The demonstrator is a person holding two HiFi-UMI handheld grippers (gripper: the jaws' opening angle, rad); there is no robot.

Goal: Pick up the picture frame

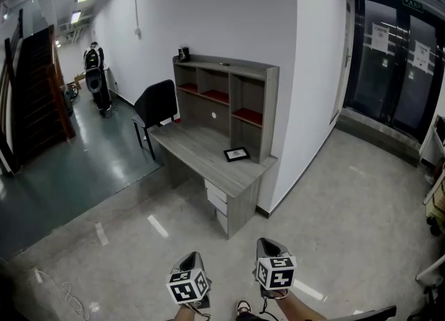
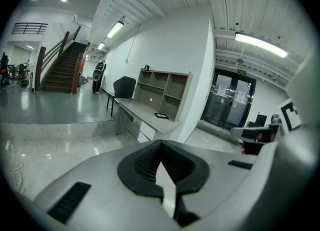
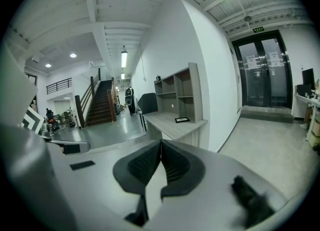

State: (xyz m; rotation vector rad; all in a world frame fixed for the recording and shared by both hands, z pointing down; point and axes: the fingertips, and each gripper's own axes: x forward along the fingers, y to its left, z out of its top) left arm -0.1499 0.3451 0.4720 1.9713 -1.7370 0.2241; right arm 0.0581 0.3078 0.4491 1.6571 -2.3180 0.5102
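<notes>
A small black picture frame [image 1: 236,153] lies flat on the grey desk [image 1: 198,147], near its right end in front of the shelf unit. It also shows far off in the left gripper view [image 2: 161,116] and the right gripper view [image 3: 182,120]. My left gripper [image 1: 194,257] and right gripper [image 1: 268,243] are side by side at the bottom of the head view, well short of the desk and pointing toward it. The left gripper [image 2: 160,143] has its jaws closed tip to tip with nothing between them. The right gripper [image 3: 161,142] is shut and empty too.
A shelf hutch [image 1: 226,94] stands on the desk against the white wall, with drawers [image 1: 217,201] under the near end. A black chair [image 1: 156,104] sits at the desk's far side. Stairs [image 1: 35,90] rise at left, glass doors [image 1: 396,62] at right, and a cable [image 1: 62,288] lies on the floor.
</notes>
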